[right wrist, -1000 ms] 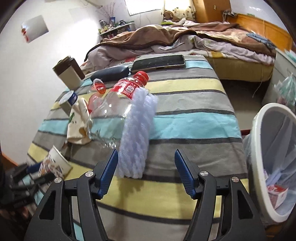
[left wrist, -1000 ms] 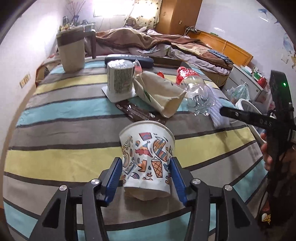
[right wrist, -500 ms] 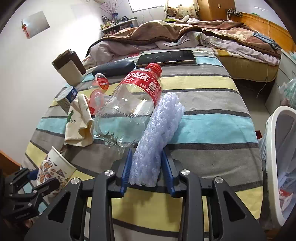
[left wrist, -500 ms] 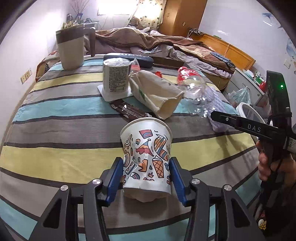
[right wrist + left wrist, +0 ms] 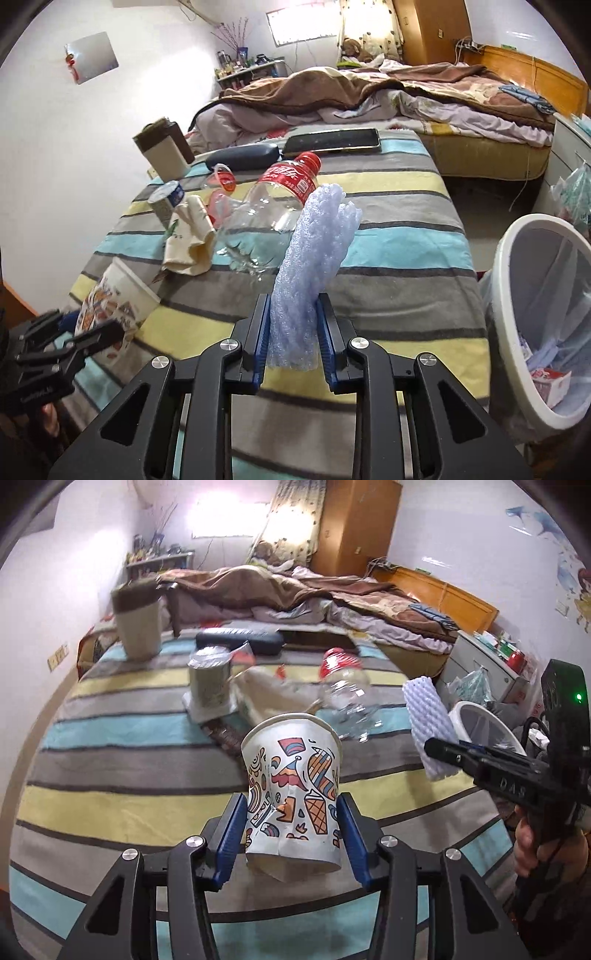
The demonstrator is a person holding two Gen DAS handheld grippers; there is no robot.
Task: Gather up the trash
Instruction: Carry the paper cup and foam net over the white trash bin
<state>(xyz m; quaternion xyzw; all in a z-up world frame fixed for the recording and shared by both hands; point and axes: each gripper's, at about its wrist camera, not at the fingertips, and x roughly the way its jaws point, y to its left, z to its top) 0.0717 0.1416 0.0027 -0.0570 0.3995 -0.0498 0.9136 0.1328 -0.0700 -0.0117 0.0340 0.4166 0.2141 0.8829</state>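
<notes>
Both cameras sit just behind their own tongs and look forward and steeply down over the striped surface (image 5: 110,738) toward the bed (image 5: 369,96) at twelve o'clock. The left view has its tongs (image 5: 291,830) close at six o'clock, with the other tool at three. The right view has its tongs (image 5: 293,332) at six, the other tool at eight. Both share the clear bottle (image 5: 266,221) and the white bin (image 5: 517,258).
</notes>
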